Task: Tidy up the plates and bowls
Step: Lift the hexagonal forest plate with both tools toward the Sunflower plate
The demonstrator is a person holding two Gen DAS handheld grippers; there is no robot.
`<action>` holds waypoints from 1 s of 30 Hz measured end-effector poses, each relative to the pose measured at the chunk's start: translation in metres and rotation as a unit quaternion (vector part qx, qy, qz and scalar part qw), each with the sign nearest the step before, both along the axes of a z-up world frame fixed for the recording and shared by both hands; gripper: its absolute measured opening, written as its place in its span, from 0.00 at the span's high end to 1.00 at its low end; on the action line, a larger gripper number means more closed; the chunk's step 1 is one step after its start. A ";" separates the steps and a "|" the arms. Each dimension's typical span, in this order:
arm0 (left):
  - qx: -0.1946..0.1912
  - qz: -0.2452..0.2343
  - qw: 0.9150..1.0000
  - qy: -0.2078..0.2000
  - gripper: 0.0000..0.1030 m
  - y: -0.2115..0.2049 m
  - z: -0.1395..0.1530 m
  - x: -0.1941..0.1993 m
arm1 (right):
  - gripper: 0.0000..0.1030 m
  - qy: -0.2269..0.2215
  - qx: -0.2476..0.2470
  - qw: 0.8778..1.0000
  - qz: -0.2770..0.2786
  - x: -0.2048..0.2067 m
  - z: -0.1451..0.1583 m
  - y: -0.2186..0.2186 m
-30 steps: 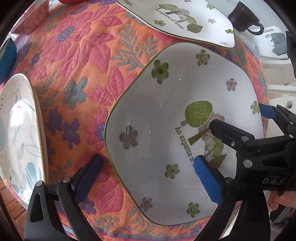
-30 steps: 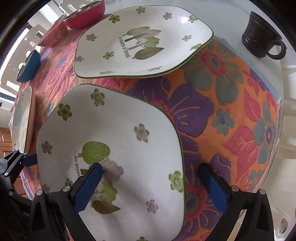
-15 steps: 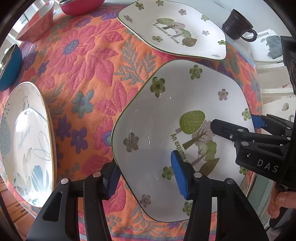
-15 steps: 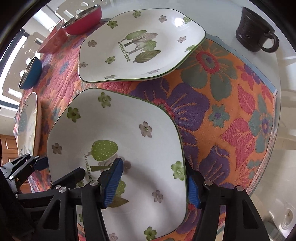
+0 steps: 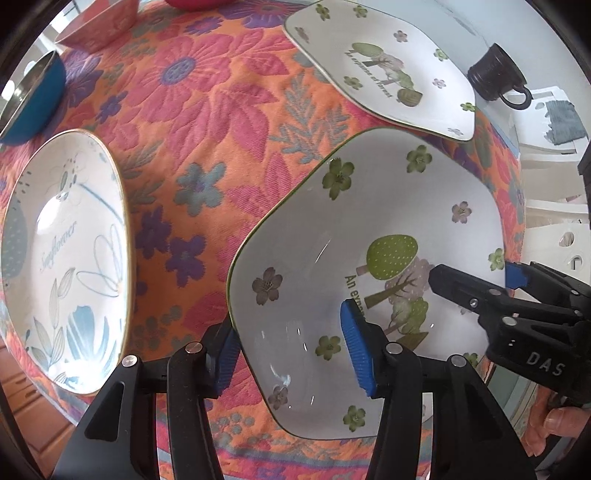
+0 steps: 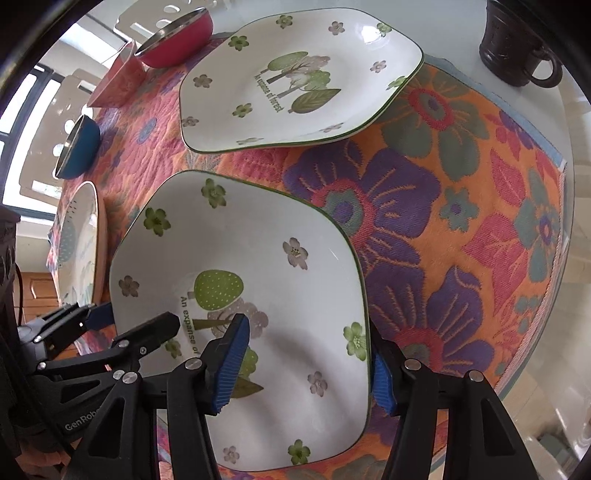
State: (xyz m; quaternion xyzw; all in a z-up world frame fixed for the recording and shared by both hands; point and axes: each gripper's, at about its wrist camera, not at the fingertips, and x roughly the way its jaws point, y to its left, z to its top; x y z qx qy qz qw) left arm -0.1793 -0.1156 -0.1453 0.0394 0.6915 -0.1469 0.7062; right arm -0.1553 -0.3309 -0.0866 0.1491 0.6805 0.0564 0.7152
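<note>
A white square plate (image 5: 351, 221) (image 6: 240, 240) with a green rim, small flowers and a tree print lies nearest on the flowered cloth. My left gripper (image 5: 291, 350) (image 6: 133, 317) is shut on its left rim, one blue pad inside the plate and one outside. Across from it, my right gripper (image 6: 306, 369) (image 5: 476, 275) is shut on the right rim the same way. A matching forest plate (image 5: 388, 70) (image 6: 303, 77) lies just behind. Further left on the cloth lies a white plate with blue leaves (image 5: 62, 258) (image 6: 79, 236).
A blue bowl (image 5: 29, 99) (image 6: 79, 146), a pink square bowl (image 5: 99, 22) (image 6: 118, 77) and a red bowl (image 6: 177, 37) stand at the far left. A dark mug (image 5: 495, 74) (image 6: 513, 48) stands on the bare glass past the cloth's right edge. A hand (image 5: 554, 424) holds the right gripper.
Both grippers went from wide open to shut on opposite rims of the near plate. Both views have drawn back, so more of the table shows.
</note>
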 end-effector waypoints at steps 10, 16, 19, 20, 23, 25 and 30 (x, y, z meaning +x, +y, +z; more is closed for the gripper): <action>0.008 -0.005 1.000 -0.005 0.53 0.021 -0.004 -0.002 | 0.45 0.003 -0.030 0.999 0.035 0.011 -0.008 0.026; 0.007 -0.005 1.000 -0.004 0.54 0.022 -0.001 -0.006 | 0.51 0.004 -0.032 0.999 0.023 0.010 -0.006 0.023; 0.002 -0.004 1.000 -0.005 0.54 0.021 0.004 -0.005 | 0.58 0.009 -0.029 0.999 0.015 0.007 -0.005 0.019; -0.002 -0.006 1.000 -0.003 0.54 0.023 0.006 -0.004 | 0.60 0.009 -0.027 1.000 0.011 0.005 -0.004 0.017; -0.014 -0.012 1.000 0.004 0.54 0.030 0.007 -0.004 | 0.62 0.010 -0.020 1.000 0.002 0.001 -0.006 0.011; -0.016 -0.016 1.000 0.012 0.59 0.033 0.003 -0.009 | 0.62 0.008 -0.021 1.000 0.005 -0.001 -0.006 0.010; -0.002 -0.020 1.000 -0.012 0.66 0.035 0.003 -0.018 | 0.62 -0.005 -0.016 1.000 -0.001 -0.007 -0.008 0.008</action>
